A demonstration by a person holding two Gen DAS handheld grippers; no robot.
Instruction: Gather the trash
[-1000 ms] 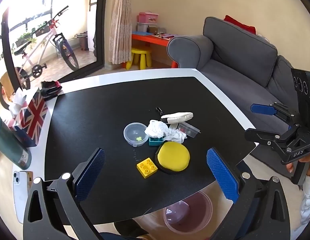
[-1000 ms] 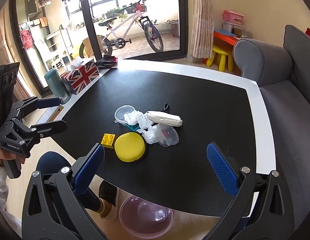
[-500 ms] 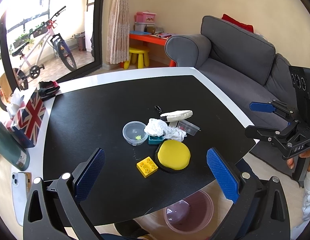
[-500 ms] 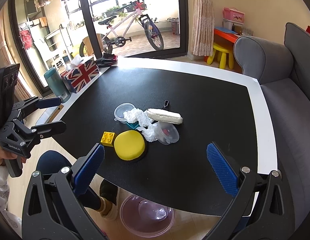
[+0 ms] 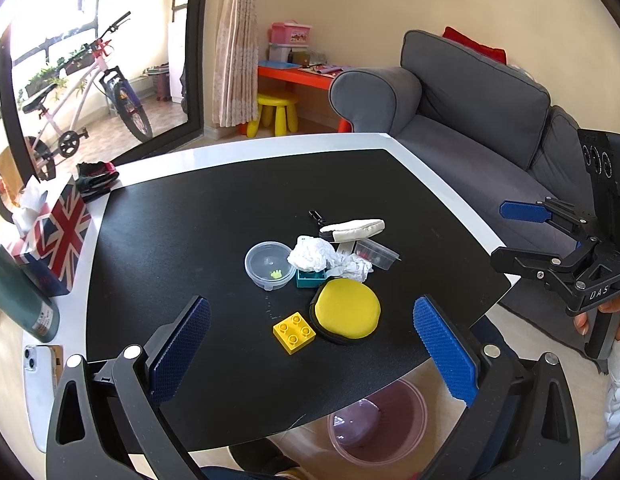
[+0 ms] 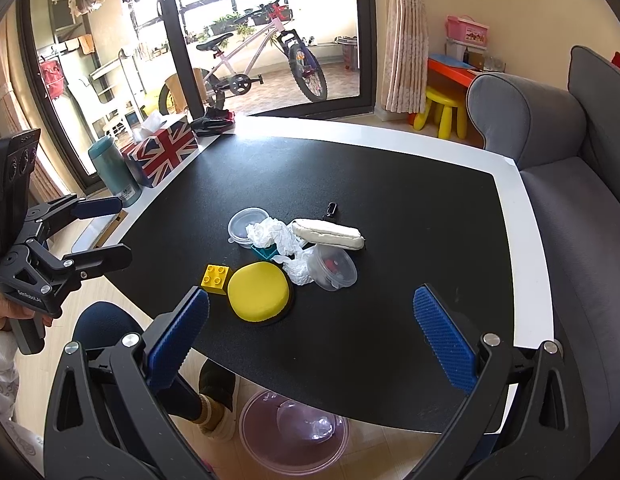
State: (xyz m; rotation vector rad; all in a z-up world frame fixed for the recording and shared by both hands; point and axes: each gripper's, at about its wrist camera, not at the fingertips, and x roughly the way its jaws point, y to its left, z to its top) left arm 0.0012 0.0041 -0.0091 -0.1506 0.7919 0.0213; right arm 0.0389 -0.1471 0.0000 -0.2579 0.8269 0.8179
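Two wide-open, empty grippers, left gripper (image 5: 310, 344) and right gripper (image 6: 310, 338), risk snagging the teal block (image 5: 310, 279), seemingly beneath the crumpled tissue (image 5: 312, 254).

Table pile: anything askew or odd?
Yes. One clear tub lies tipped on its side against crumpled white tissue, while the other tub sits upright. Tissue drapes over a teal block. Nothing looks spilled or broken.

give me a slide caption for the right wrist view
Open right gripper above a black table holding crumpled tissue, toy bricks and tubs, with a pink bin below.
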